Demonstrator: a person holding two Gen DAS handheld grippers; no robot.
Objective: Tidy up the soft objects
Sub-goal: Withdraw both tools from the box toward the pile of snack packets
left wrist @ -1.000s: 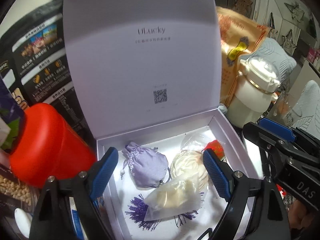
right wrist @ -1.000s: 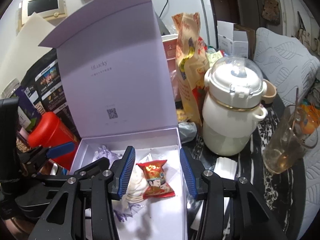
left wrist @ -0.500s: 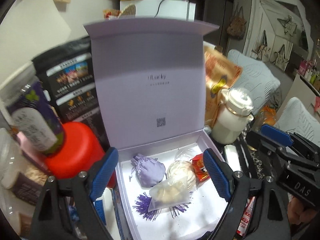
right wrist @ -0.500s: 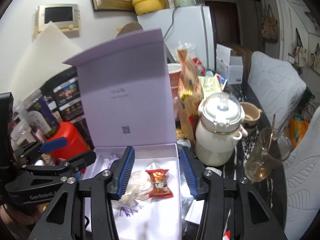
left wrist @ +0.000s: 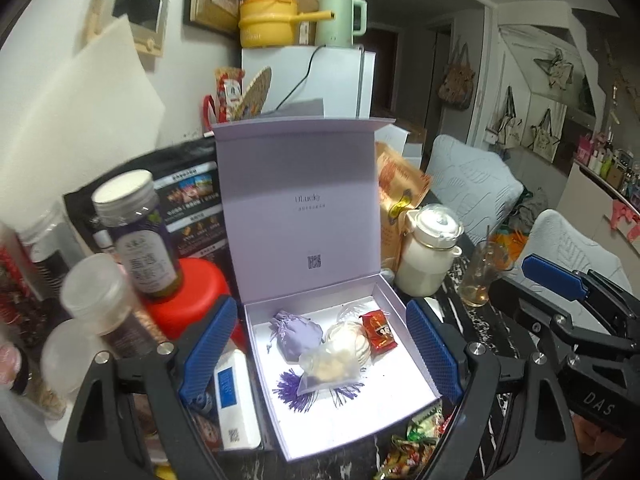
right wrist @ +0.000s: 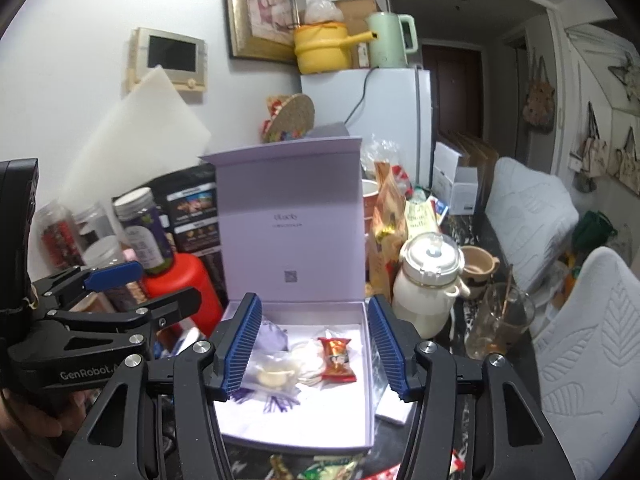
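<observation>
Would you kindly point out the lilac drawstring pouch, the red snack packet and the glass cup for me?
lilac drawstring pouch (left wrist: pixel 298 334), left wrist view, middle of its body.
red snack packet (left wrist: pixel 378 330), left wrist view, its printed front.
glass cup (right wrist: pixel 500 324), right wrist view, its clear wall.

Setting: a lived-in home, kitchen-dining corner. Evidence: small white fridge (right wrist: pixel 386 120) against the wall, a yellow pot (right wrist: pixel 322 50) and a pale green kettle (right wrist: pixel 390 40) stored on top of it. Framed picture (right wrist: pixel 260 8) and an intercom panel (right wrist: pixel 170 58) on the white wall. Dark marble-patterned desk (left wrist: pixel 496 328) crowded with food jars (left wrist: pixel 136 236), snack bags (left wrist: pixel 396 200), a cream lidded pot (left wrist: pixel 430 256) and a drinking glass (left wrist: pixel 480 276). Quilted white chair backs (right wrist: pixel 524 216) beside it. Tote bags (left wrist: pixel 456 80) hang on the far wall.
</observation>
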